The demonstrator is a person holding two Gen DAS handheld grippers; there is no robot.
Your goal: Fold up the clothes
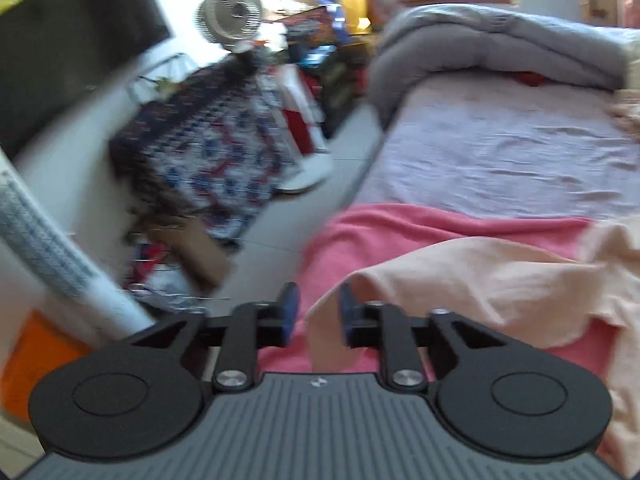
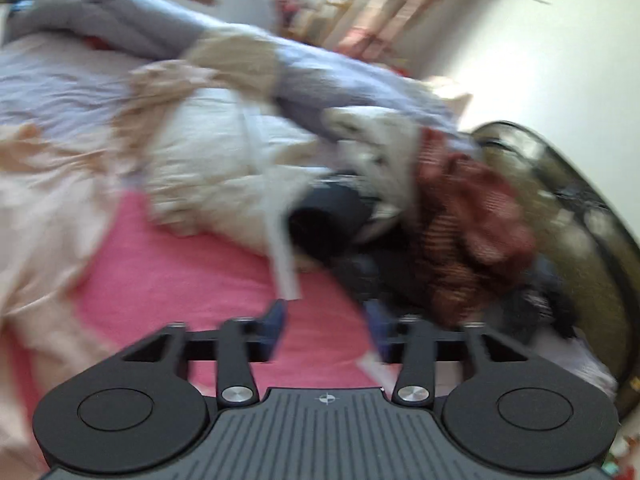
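Observation:
A peach garment [image 1: 480,276] lies rumpled on a pink blanket [image 1: 400,224] spread over the bed. My left gripper [image 1: 318,312] hovers over the garment's near left corner. Its jaws stand apart, a fold of the peach cloth runs by the right pad, and pink blanket shows beside the left pad. In the right wrist view the peach garment [image 2: 36,200] lies at the left. My right gripper [image 2: 326,322] is open over bare pink blanket [image 2: 180,272], with nothing between its fingers. A white garment [image 2: 216,160] with a hanging strip lies just ahead of it.
A heap of clothes holds a dark red striped piece [image 2: 472,216] and dark pieces [image 2: 332,216], beside an olive mesh hamper [image 2: 560,208]. A grey duvet [image 1: 500,40] is bunched at the bed's far end. A patterned cloth [image 1: 208,152] and a fan [image 1: 232,16] stand on the floor at the left.

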